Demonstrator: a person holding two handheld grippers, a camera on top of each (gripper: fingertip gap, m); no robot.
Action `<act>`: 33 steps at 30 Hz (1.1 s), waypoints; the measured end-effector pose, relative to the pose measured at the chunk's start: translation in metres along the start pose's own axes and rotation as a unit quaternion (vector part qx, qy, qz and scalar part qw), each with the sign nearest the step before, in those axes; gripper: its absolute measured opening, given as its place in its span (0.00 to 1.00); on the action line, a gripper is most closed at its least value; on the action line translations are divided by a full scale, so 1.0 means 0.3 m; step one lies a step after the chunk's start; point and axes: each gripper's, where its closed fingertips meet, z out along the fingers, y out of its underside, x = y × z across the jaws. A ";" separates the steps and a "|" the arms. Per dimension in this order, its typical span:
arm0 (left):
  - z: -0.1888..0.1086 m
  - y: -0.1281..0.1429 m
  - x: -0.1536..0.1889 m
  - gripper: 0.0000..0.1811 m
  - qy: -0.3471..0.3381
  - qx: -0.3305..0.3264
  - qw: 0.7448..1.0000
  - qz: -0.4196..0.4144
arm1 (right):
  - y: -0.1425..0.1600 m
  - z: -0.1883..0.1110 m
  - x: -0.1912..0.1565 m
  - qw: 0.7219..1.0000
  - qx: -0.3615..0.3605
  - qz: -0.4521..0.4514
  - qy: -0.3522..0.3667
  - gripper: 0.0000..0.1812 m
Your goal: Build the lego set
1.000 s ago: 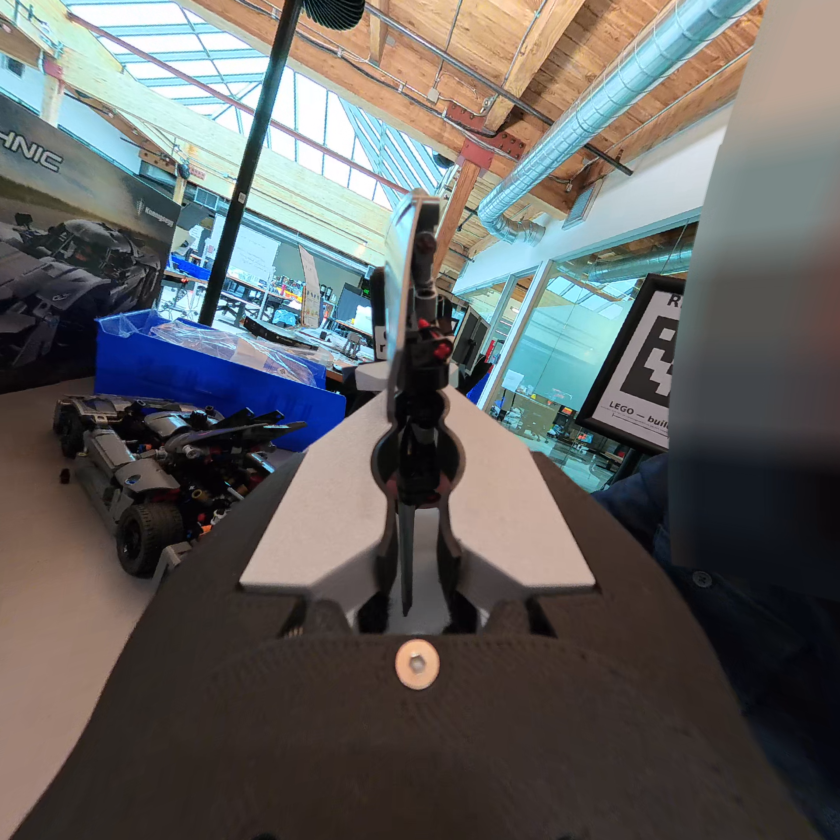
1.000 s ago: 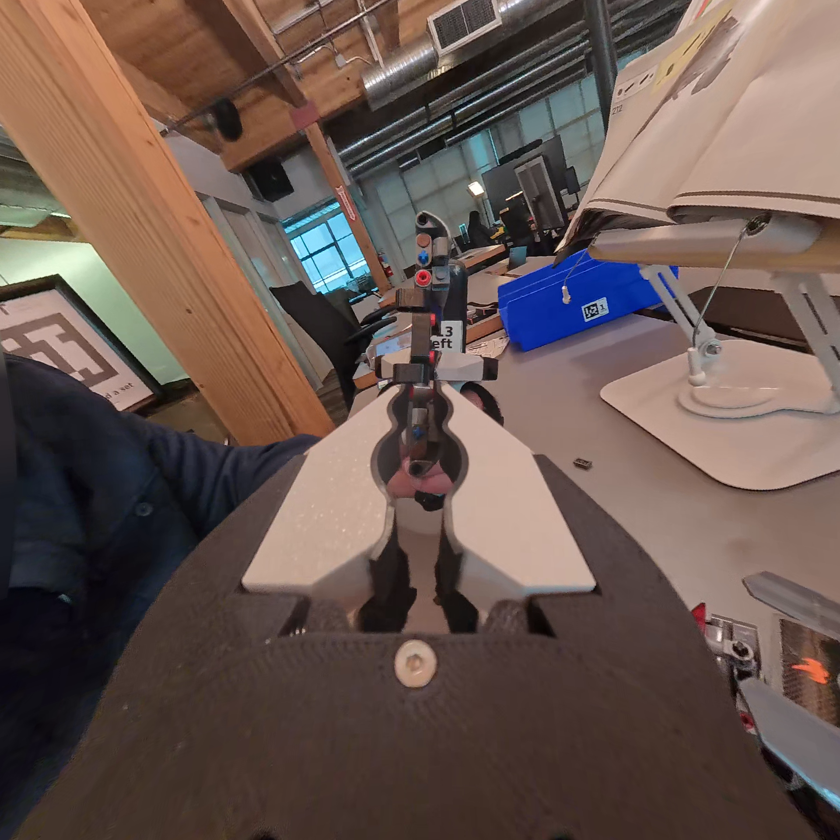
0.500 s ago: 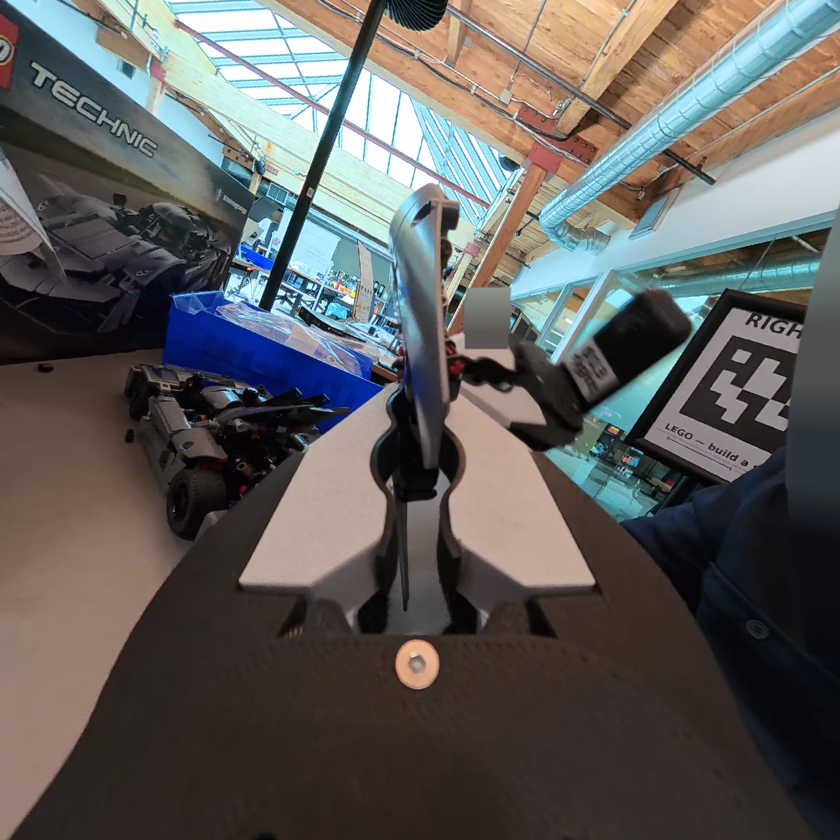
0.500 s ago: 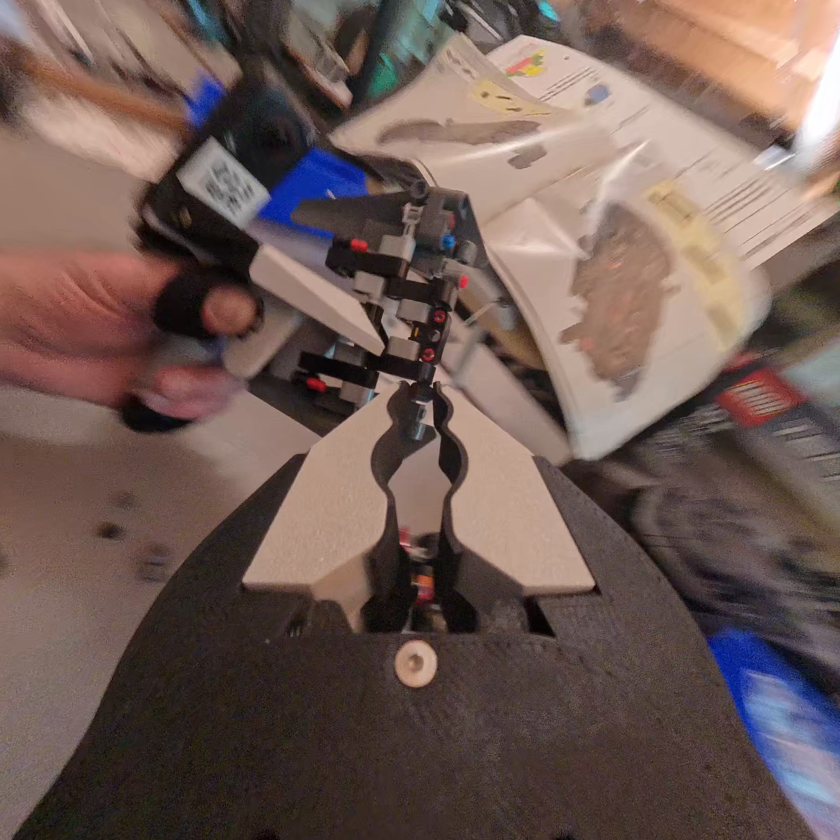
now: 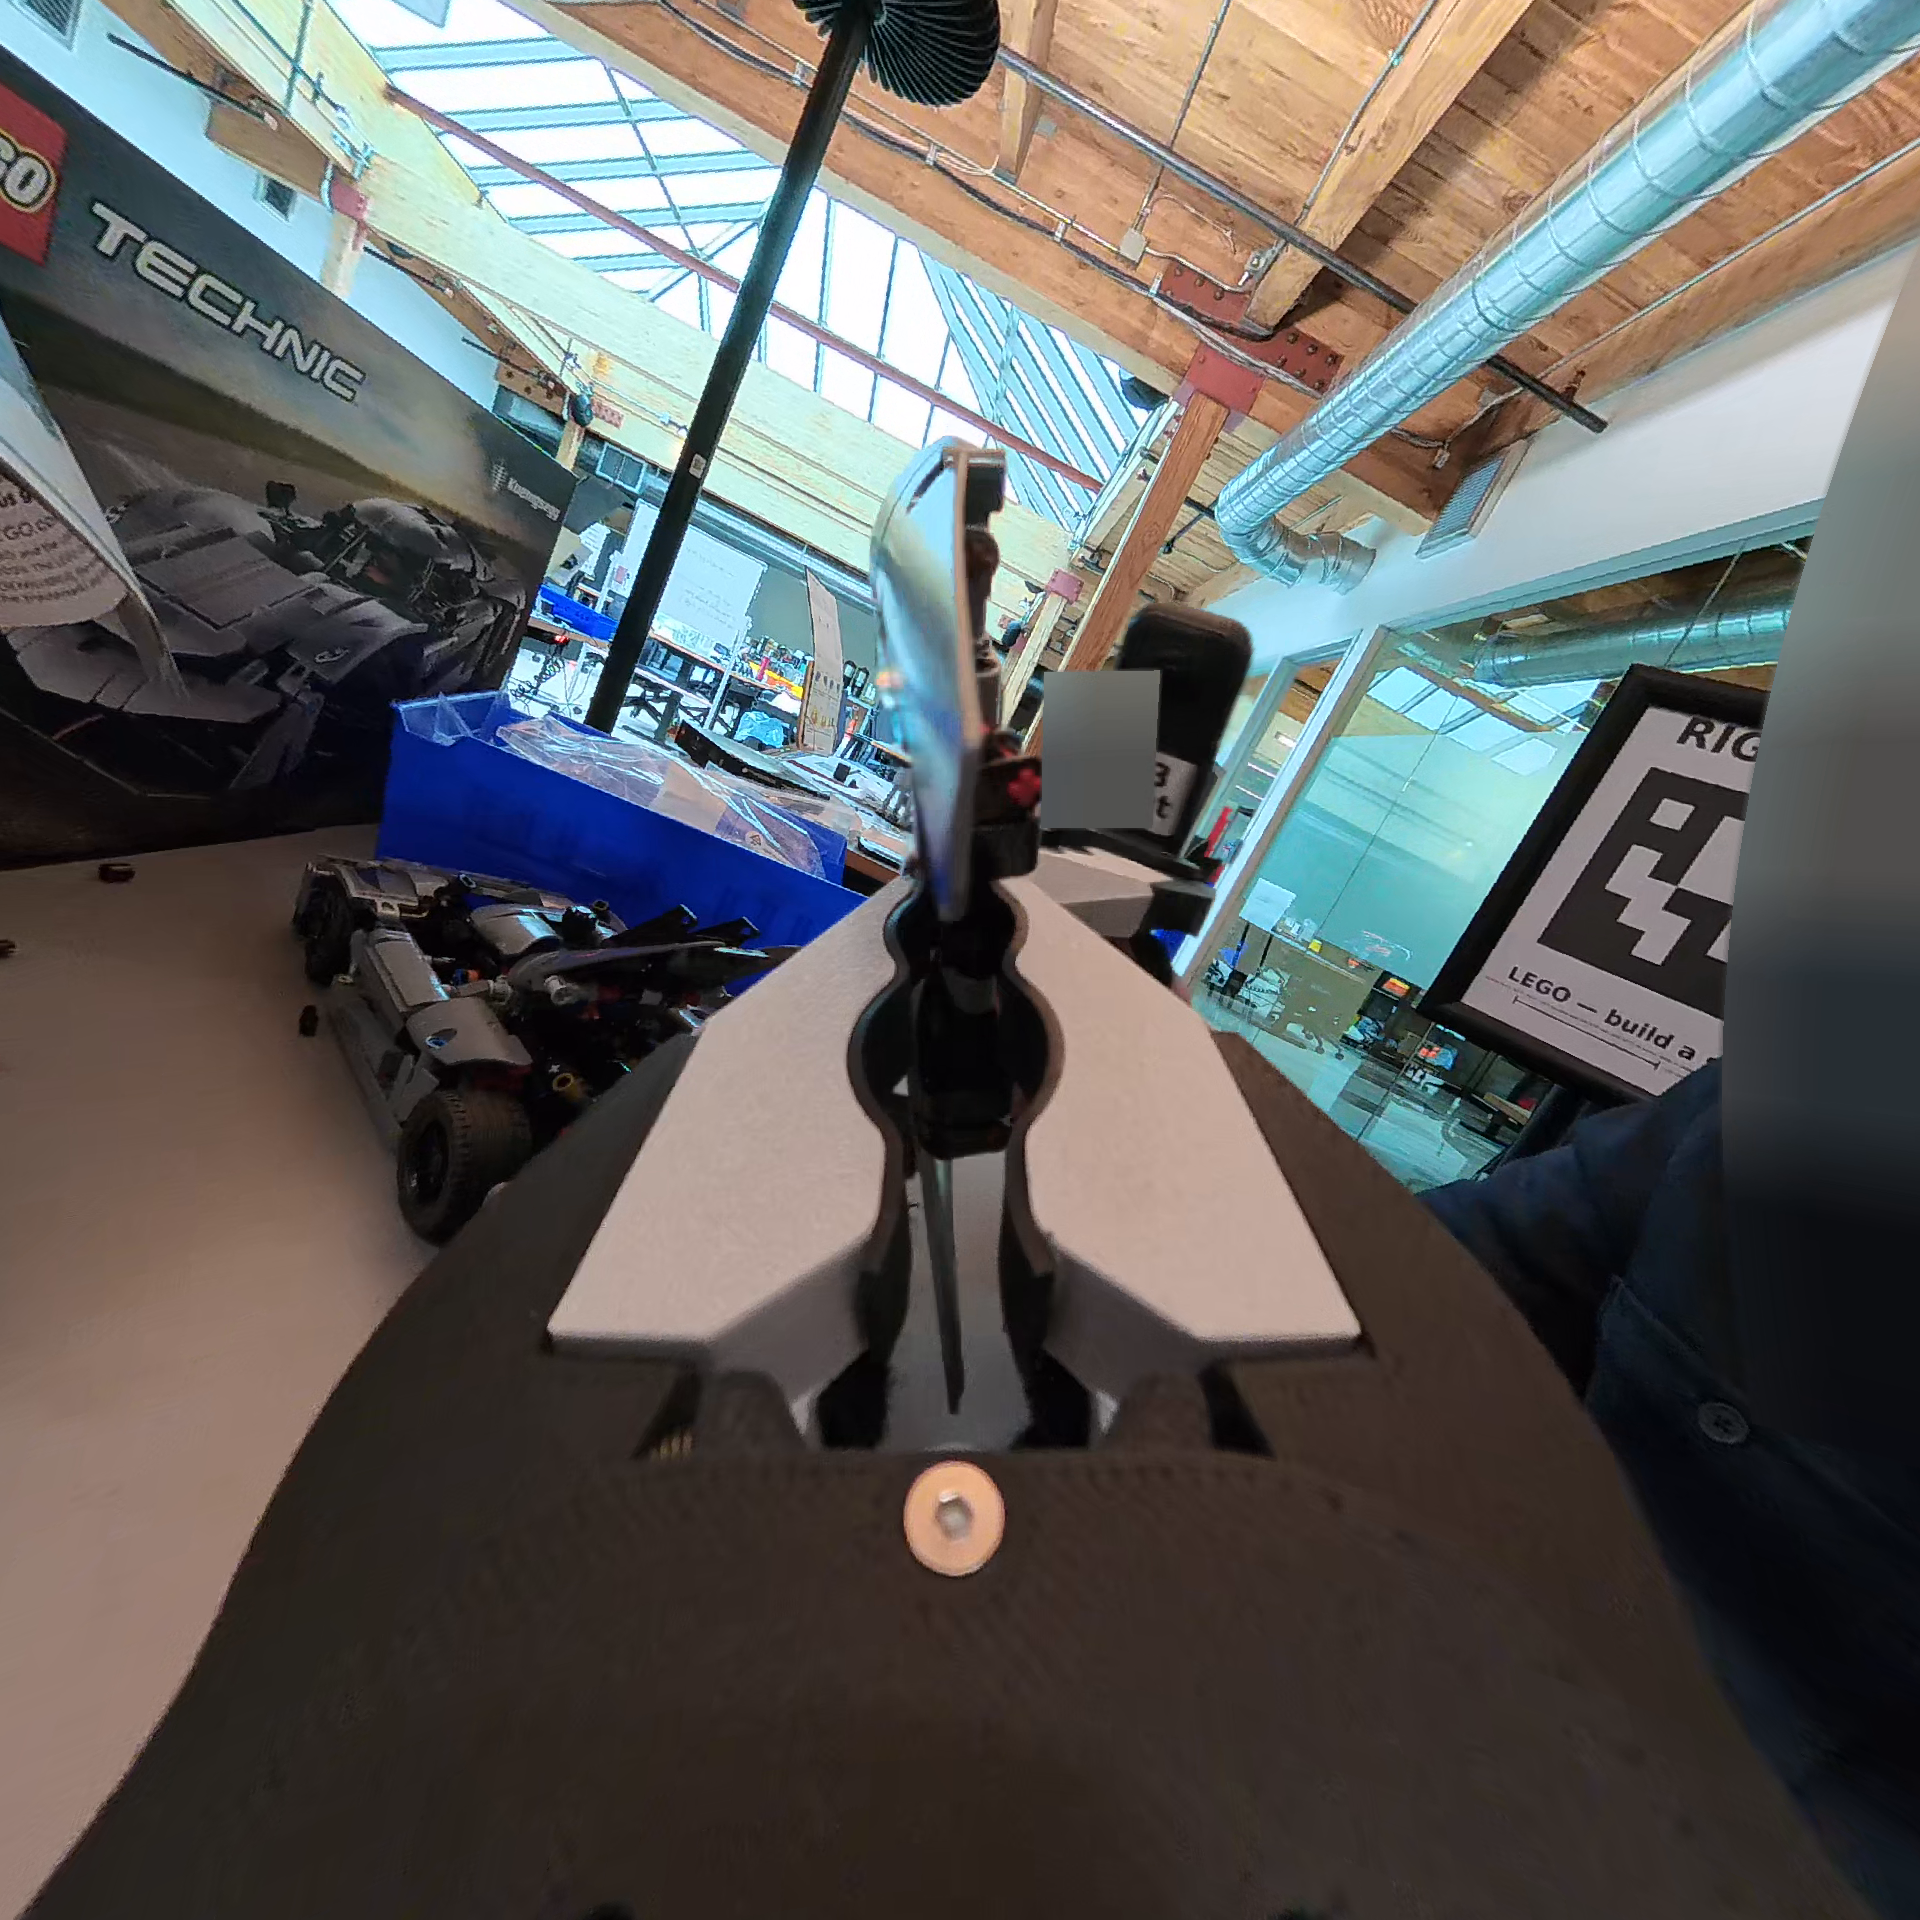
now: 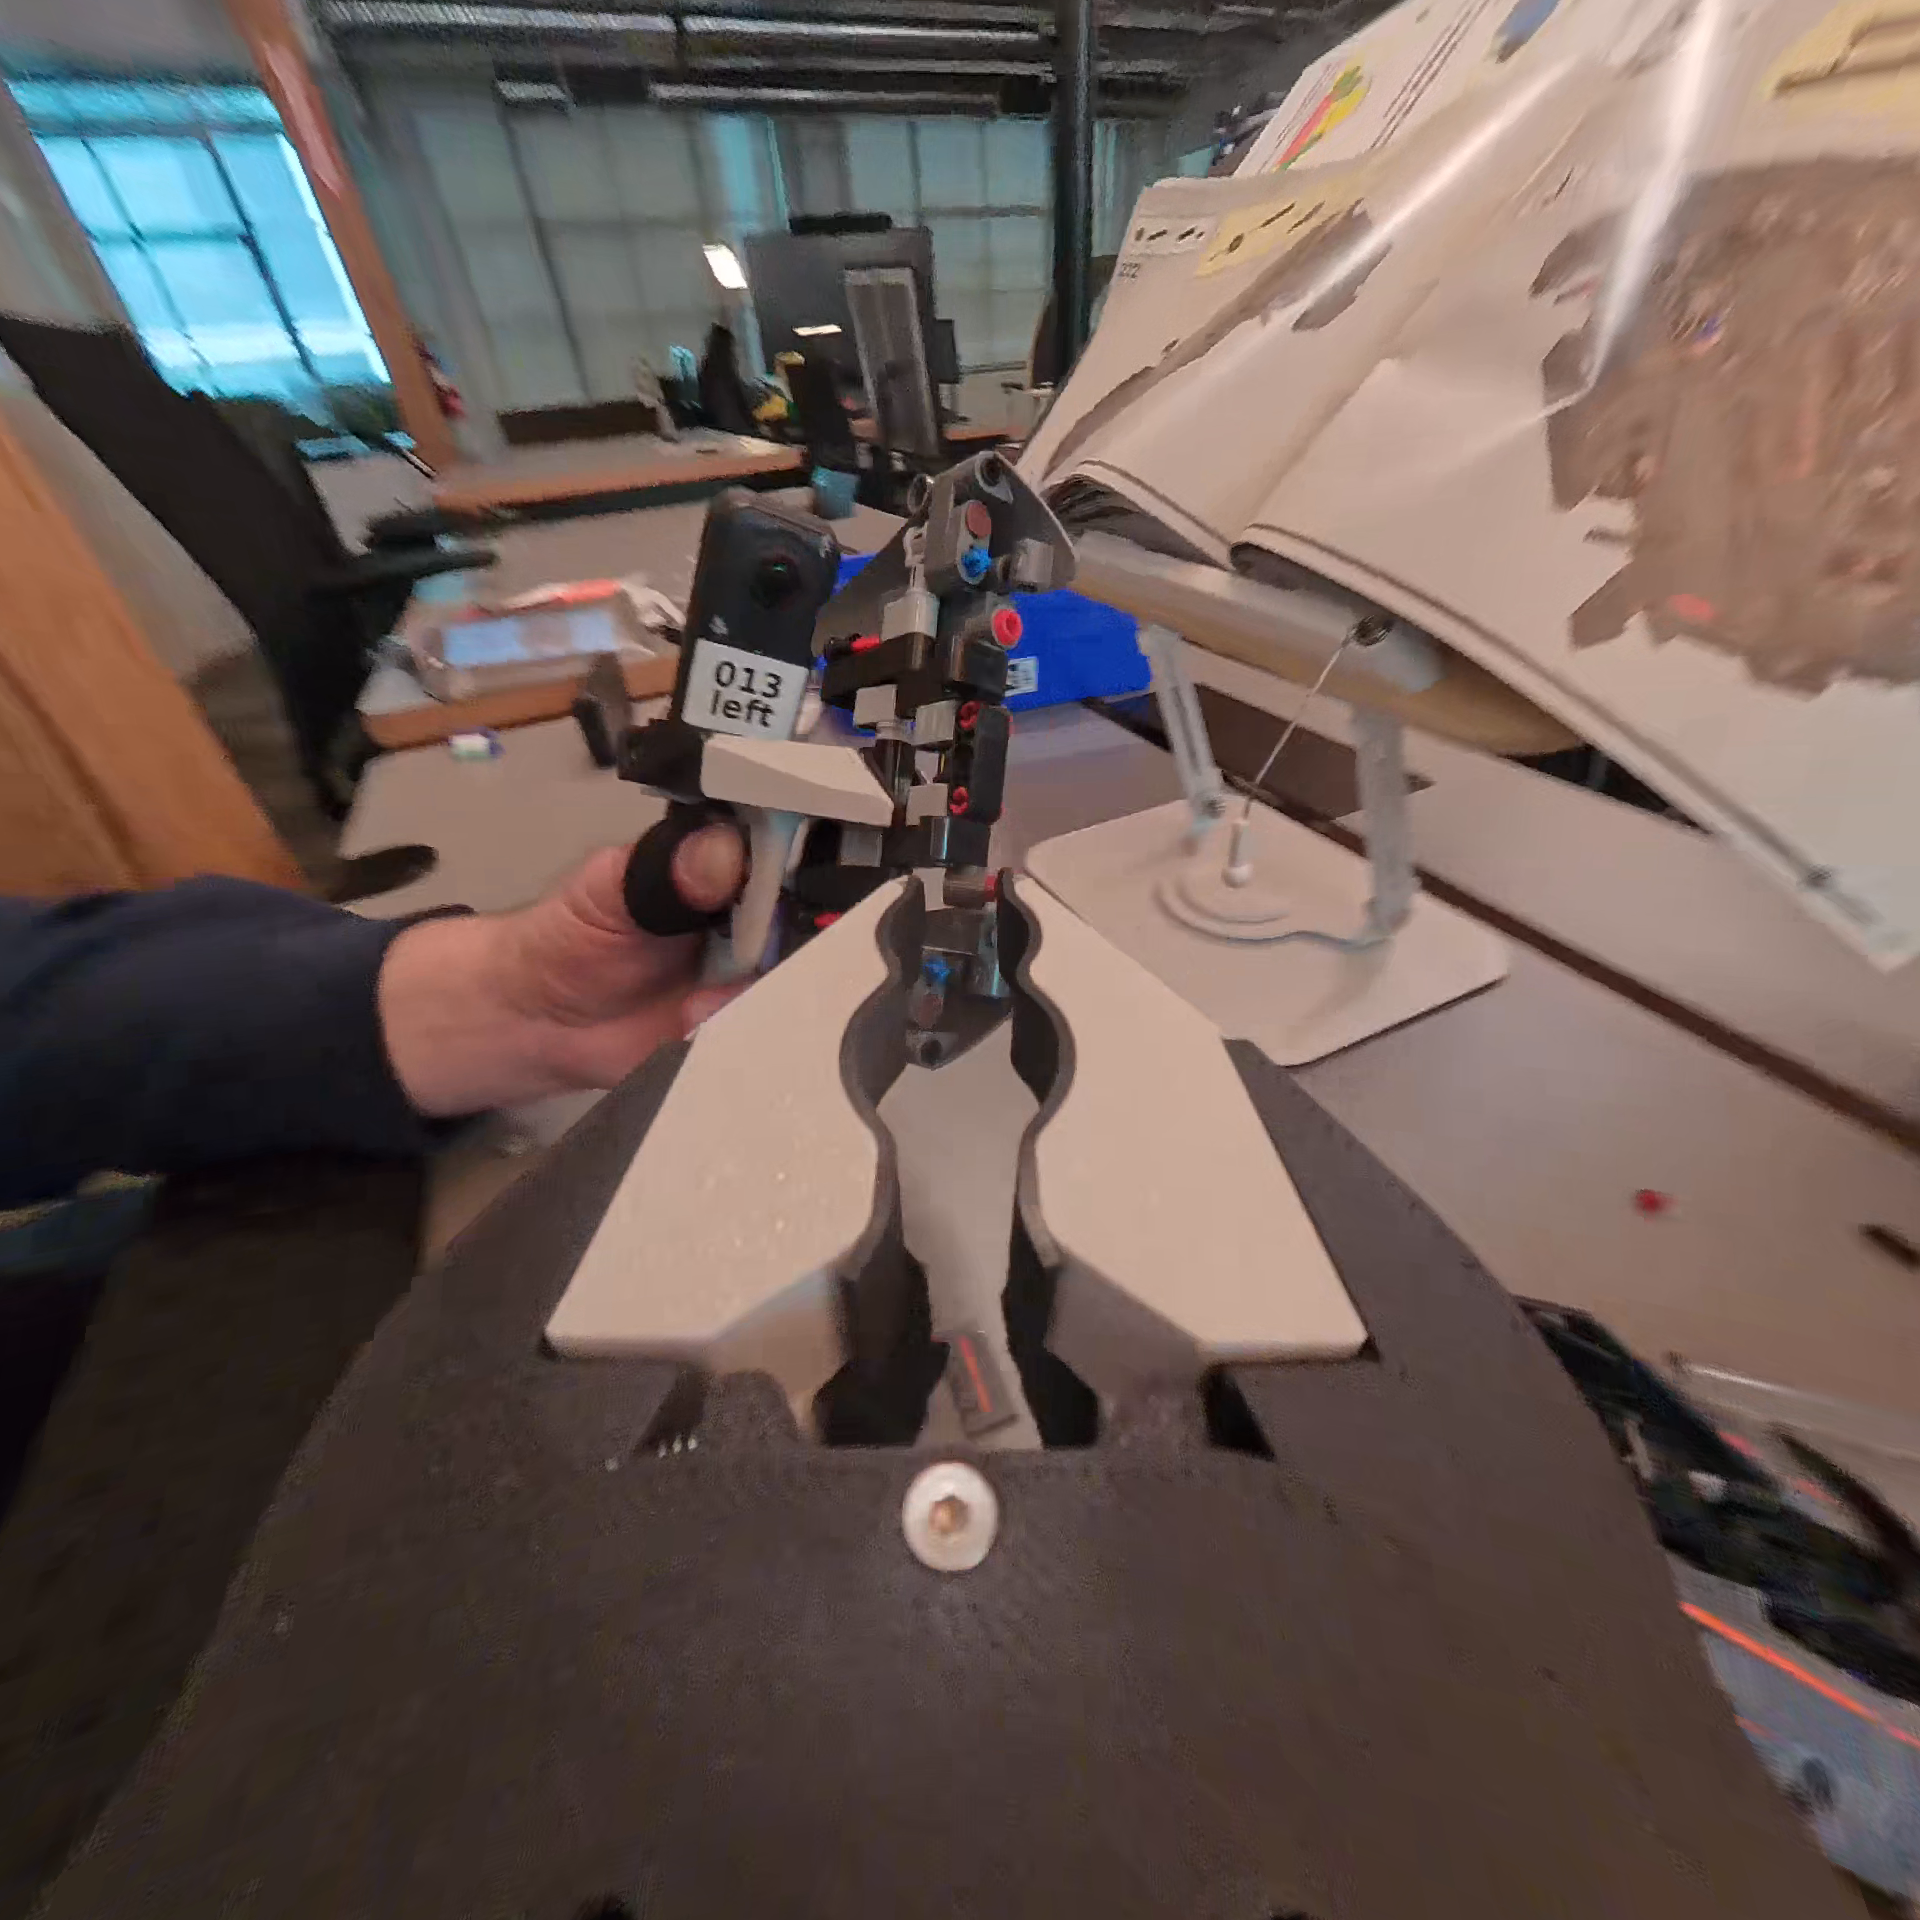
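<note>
1. Left claw [image 5: 951, 935]: fingers nearly together, pinched on a grey-and-black lego sub-assembly with red and blue pins [image 5: 951, 727]. Its grey curved panel stands upright above the tips, edge-on to the camera.
2. Right claw [image 6: 956, 935]: fingers close together, tips clamped on the lower end of the same sub-assembly [image 6: 940, 717], held up off the table.
3. In the right wrist view, the left claw [image 6: 883, 800] grips the piece from the left side, with a person's hand [image 6: 540, 987] in a dark blue sleeve on its handle.
4. Left of the left claw: partly built dark grey lego car [image 5: 468, 997] on the light grey table [image 5: 156, 1195]. Blue plastic bin [image 5: 582, 821] just behind the car.
5. Right of the right claw: open instruction booklet [image 6: 1455, 416] on a white stand [image 6: 1299, 914]; loose small red piece [image 6: 1647, 1202] on the table, well apart.
</note>
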 end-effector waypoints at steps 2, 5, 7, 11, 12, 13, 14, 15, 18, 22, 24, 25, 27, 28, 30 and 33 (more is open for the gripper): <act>0.002 0.003 0.004 0.03 0.004 -0.003 1.000 0.002 | 0.006 0.003 -0.004 0.999 0.001 0.030 -0.022 0.07; 0.007 0.009 0.014 0.04 0.012 -0.007 1.000 0.003 | 0.009 0.006 -0.011 0.998 0.005 0.055 -0.040 0.06; 0.010 0.013 0.021 0.04 0.018 -0.011 1.000 0.006 | 0.003 0.004 -0.018 0.996 0.014 0.073 -0.056 0.05; 0.011 0.016 0.038 0.03 0.037 -0.018 0.999 0.006 | 0.002 -0.004 -0.038 0.987 0.016 0.117 -0.105 0.05; 0.010 0.016 0.042 0.04 0.043 -0.020 0.999 0.003 | 0.003 -0.005 -0.043 0.985 0.016 0.124 -0.115 0.05; 0.009 0.016 0.044 0.04 0.046 -0.020 0.999 0.003 | 0.006 -0.005 -0.047 0.984 0.013 0.128 -0.122 0.05; 0.008 0.016 0.044 0.04 0.045 -0.021 0.999 0.006 | 0.010 -0.004 -0.048 0.984 0.011 0.126 -0.124 0.05; 0.008 0.016 0.044 0.04 0.044 -0.024 0.999 0.009 | 0.012 -0.004 -0.047 0.986 0.009 0.118 -0.120 0.05; 0.007 0.018 0.038 0.04 0.038 -0.028 0.999 0.010 | 0.005 -0.002 -0.036 0.995 0.008 0.062 -0.078 0.04; 0.006 0.018 0.023 0.04 0.029 -0.023 0.999 0.005 | 0.005 0.003 -0.020 0.998 -0.019 -0.066 0.014 0.04; 0.008 0.017 0.023 0.04 0.026 -0.022 0.999 0.007 | 0.002 0.001 -0.013 0.994 -0.023 -0.100 0.042 0.04; 0.011 0.021 0.020 0.04 0.022 -0.025 0.999 0.008 | 0.004 0.001 -0.005 0.990 -0.031 -0.125 0.062 0.04; 0.012 0.026 0.016 0.04 0.021 -0.025 0.999 0.004 | 0.001 -0.001 0.003 0.978 -0.042 -0.178 0.098 0.04; 0.012 0.024 0.015 0.04 0.022 -0.021 1.000 0.001 | -0.001 -0.001 0.004 0.974 -0.045 -0.192 0.110 0.04; 0.011 0.023 0.015 0.04 0.022 -0.020 1.000 0.002 | -0.004 0.000 0.005 0.969 -0.046 -0.209 0.124 0.04; 0.010 0.020 0.014 0.04 0.021 -0.018 1.000 0.003 | -0.007 0.003 0.009 0.961 -0.047 -0.231 0.144 0.04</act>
